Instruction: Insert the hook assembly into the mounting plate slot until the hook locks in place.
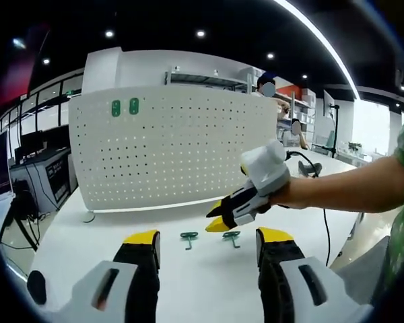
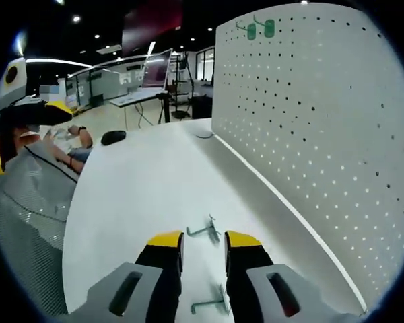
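A white pegboard mounting plate (image 1: pixel 168 148) stands upright across the table, with two green hooks (image 1: pixel 124 107) hung near its top left. Two loose green hooks (image 1: pixel 188 237) (image 1: pixel 231 236) lie on the white table in front of it. My left gripper (image 1: pixel 209 239) is open, low over the table, just short of them. My right gripper (image 1: pixel 216 219), held by a hand, comes in from the right with its tips above the right-hand hook. In the right gripper view, my right gripper (image 2: pixel 204 241) is narrowly open with nothing held. One hook (image 2: pixel 203 231) lies just past its tips, another hook (image 2: pixel 212 306) beneath its jaws.
The pegboard (image 2: pixel 310 134) runs along the right of the right gripper view, carrying the hung hooks (image 2: pixel 259 28). A black mouse (image 2: pixel 113 137) sits far down the table (image 2: pixel 135 195). A mesh chair (image 2: pixel 27 222) is at the left. A black cable (image 1: pixel 325 222) trails off the table's right edge.
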